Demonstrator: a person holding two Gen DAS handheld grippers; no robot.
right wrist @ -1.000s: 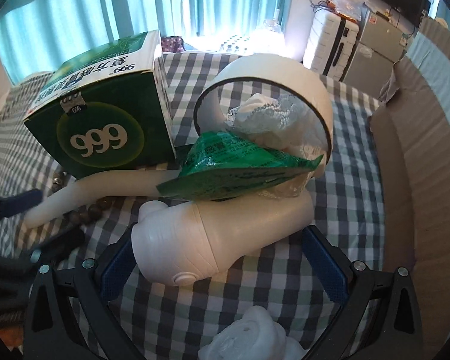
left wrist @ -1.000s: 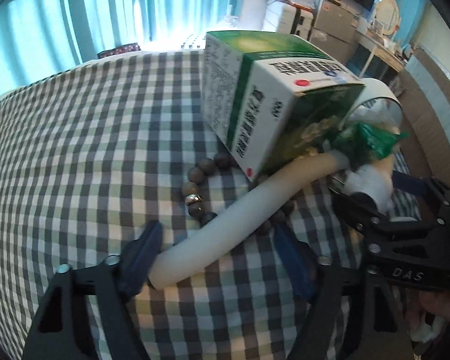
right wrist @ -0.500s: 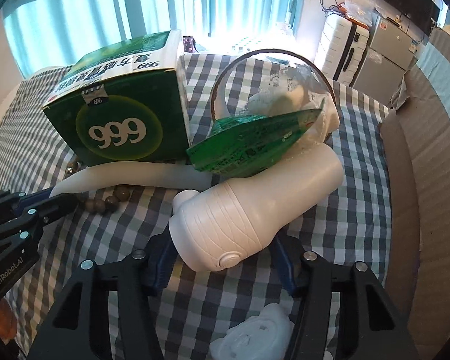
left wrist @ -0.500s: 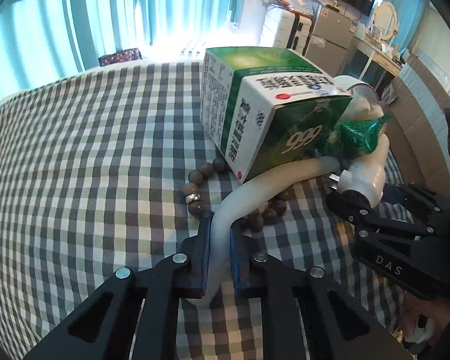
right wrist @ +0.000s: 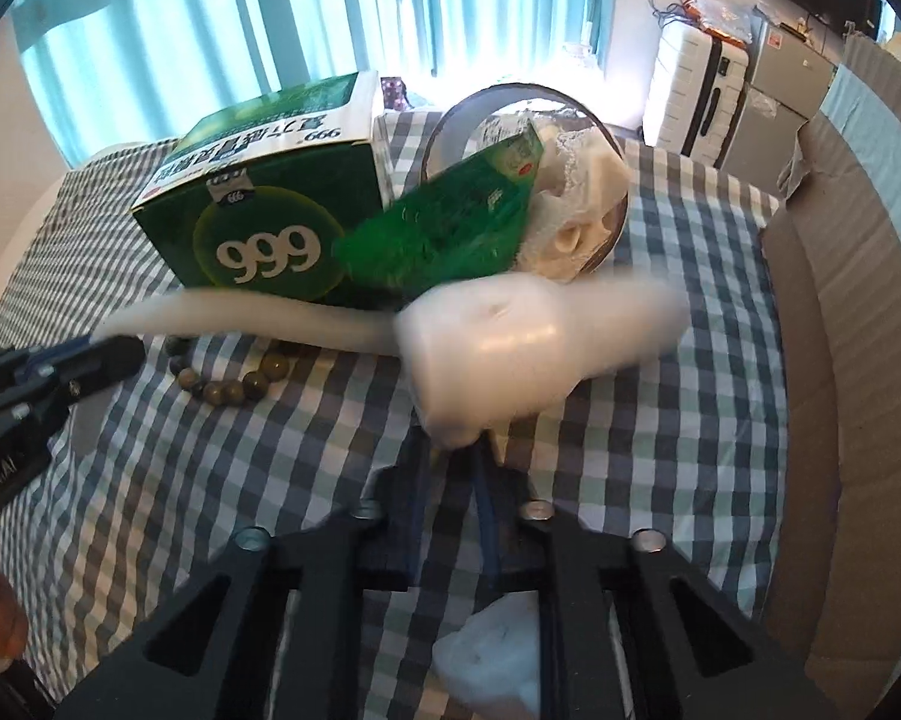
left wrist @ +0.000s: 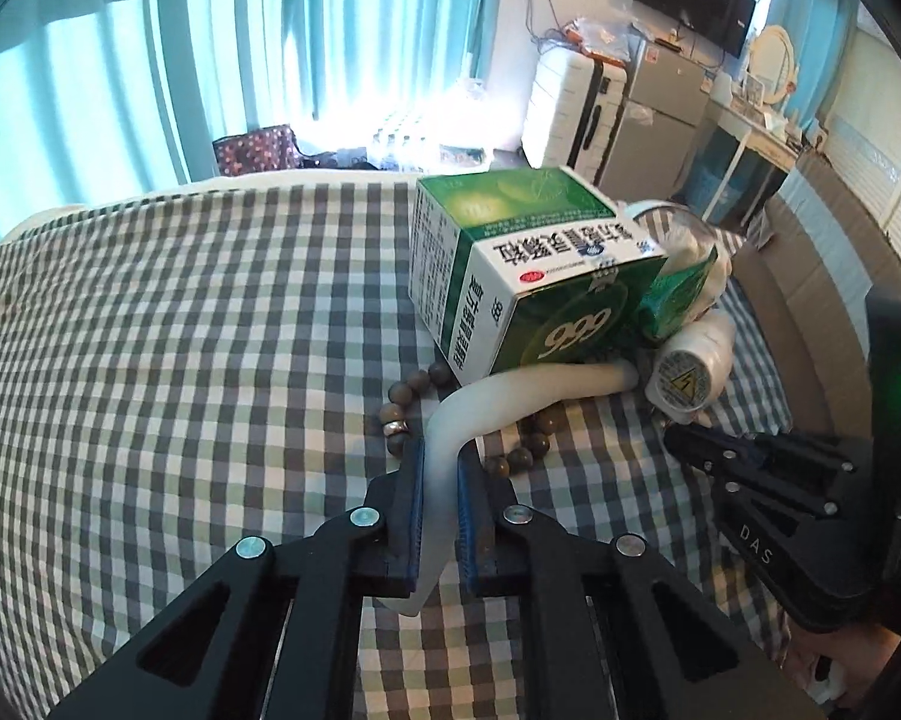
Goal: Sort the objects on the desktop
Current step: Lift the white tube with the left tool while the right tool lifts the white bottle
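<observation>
Presently we hold the white flexible tube (left wrist: pixel 510 393) clamped in our left gripper (left wrist: pixel 437 516), its far end under the green box (left wrist: pixel 534 276). Our right gripper (right wrist: pixel 450 516) has just closed together beneath the blurred white bottle (right wrist: pixel 510 342); whether it grips anything, we cannot tell. Beads (right wrist: pixel 240 387) lie on the checked cloth (left wrist: pixel 180 360).

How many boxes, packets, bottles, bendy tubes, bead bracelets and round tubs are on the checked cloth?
Green box: 1
Green packet: 1
White bottle: 1
Bendy white tube: 1
Bead bracelet: 1
Round tub, lying on its side: 1
Total: 6
</observation>
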